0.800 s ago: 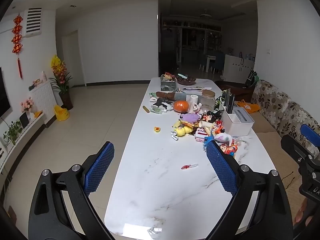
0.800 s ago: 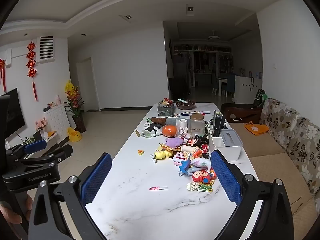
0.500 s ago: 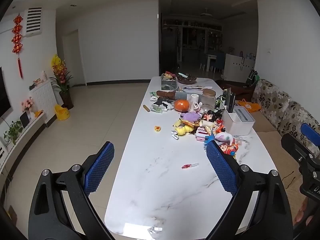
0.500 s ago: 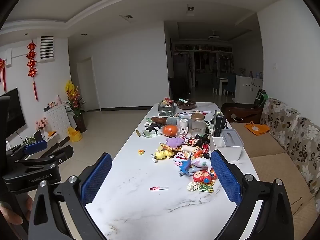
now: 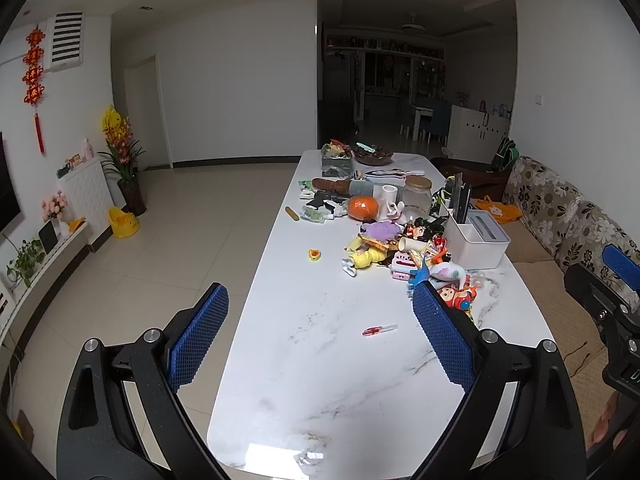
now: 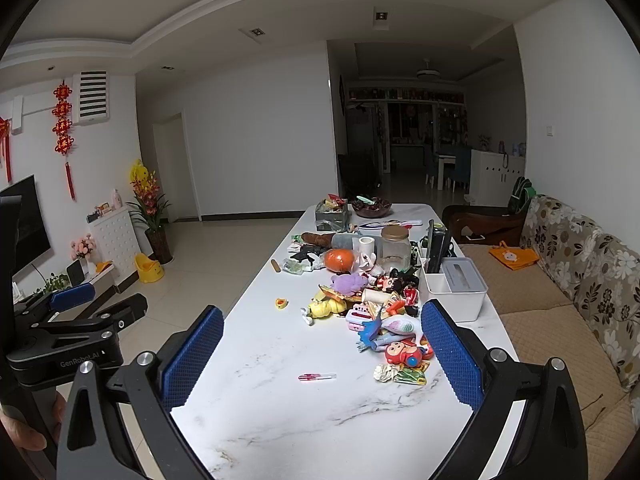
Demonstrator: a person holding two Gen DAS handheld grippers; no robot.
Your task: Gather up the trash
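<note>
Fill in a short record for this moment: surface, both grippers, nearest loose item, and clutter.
surface: white marble-patterned table
left gripper: open, empty, above the table's near end
right gripper: open, empty, above the table
nearest loose item: small red and clear pen-like stick, lying alone
clutter: heap of colourful toys, crumpled wrappers at its near edge, white plastic organiser box beside it

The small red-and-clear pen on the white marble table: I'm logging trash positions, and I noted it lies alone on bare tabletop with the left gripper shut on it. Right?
Not quite. The small red-and-clear pen does lie alone on the white marble table, but the left gripper is open and empty above it, as the left wrist view shows.
</note>
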